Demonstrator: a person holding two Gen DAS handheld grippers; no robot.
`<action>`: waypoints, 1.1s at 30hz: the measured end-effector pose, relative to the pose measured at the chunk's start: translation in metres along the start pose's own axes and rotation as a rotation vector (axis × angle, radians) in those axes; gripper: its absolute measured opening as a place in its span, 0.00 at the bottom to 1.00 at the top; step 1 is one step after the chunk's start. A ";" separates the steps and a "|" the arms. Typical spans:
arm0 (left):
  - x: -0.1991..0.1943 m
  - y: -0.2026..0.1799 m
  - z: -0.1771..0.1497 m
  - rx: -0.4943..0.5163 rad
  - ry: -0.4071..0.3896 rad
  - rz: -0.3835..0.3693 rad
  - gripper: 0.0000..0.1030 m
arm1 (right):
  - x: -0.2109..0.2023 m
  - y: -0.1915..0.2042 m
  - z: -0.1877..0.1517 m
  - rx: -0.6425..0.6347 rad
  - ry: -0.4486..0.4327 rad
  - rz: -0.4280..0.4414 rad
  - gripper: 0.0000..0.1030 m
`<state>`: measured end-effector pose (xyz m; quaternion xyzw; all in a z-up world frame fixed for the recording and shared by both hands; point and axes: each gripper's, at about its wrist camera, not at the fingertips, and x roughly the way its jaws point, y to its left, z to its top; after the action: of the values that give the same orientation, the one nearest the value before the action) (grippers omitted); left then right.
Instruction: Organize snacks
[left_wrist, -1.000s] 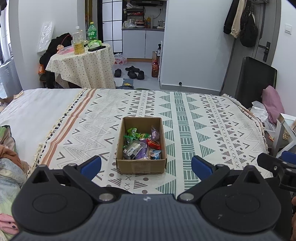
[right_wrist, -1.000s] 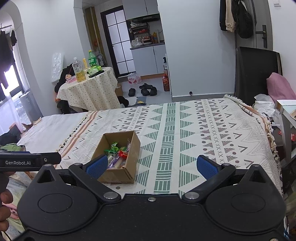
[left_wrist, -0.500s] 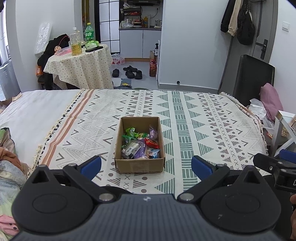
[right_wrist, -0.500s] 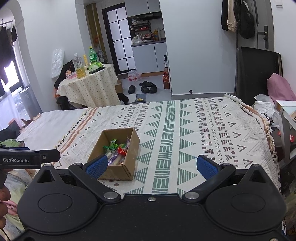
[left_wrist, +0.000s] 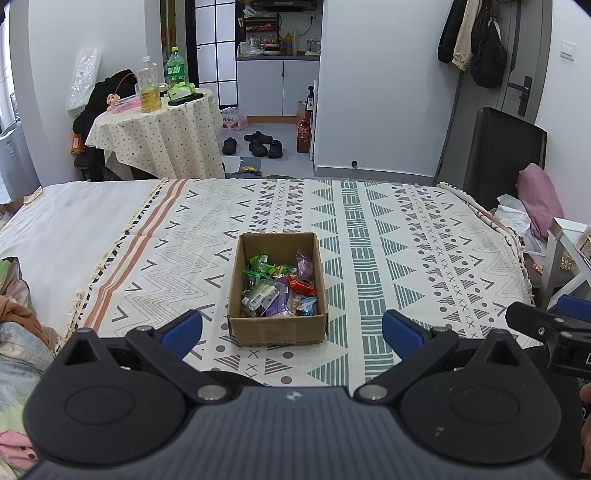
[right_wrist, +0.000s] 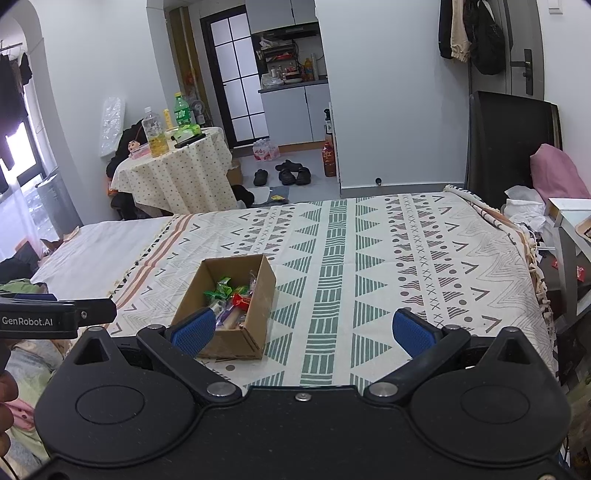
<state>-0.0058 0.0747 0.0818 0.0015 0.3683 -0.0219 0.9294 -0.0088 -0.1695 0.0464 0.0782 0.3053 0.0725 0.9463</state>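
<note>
**Snack box ahead of both tools**

The left tool (left_wrist: 291, 328) is held with its fingers spread apart and nothing between them; the cardboard box (left_wrist: 277, 326) of snacks (left_wrist: 279, 286) is seen just ahead of it, centred, on the patterned bedspread (left_wrist: 406, 236). The right tool (right_wrist: 303, 328) is likewise held wide apart and empty, with the box ahead and to its left, partly hidden by its left finger (right_wrist: 194, 334).

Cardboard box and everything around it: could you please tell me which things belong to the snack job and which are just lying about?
For the job:
cardboard box
snack packets
left gripper, open
right gripper, open

Lying about:
bottles on round table
shoes
pink pillow
hanging coats
</note>
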 end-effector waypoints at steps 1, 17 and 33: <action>0.000 0.000 0.000 0.000 0.000 0.000 1.00 | 0.000 0.000 0.000 0.000 0.000 0.000 1.00; 0.002 0.000 -0.001 0.003 0.008 -0.002 1.00 | 0.002 -0.004 -0.003 0.001 0.004 -0.001 1.00; 0.011 -0.006 -0.004 0.018 0.021 -0.003 1.00 | 0.010 -0.011 -0.008 0.019 0.021 -0.007 1.00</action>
<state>-0.0010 0.0679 0.0718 0.0098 0.3777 -0.0268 0.9255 -0.0041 -0.1776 0.0324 0.0854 0.3160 0.0673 0.9425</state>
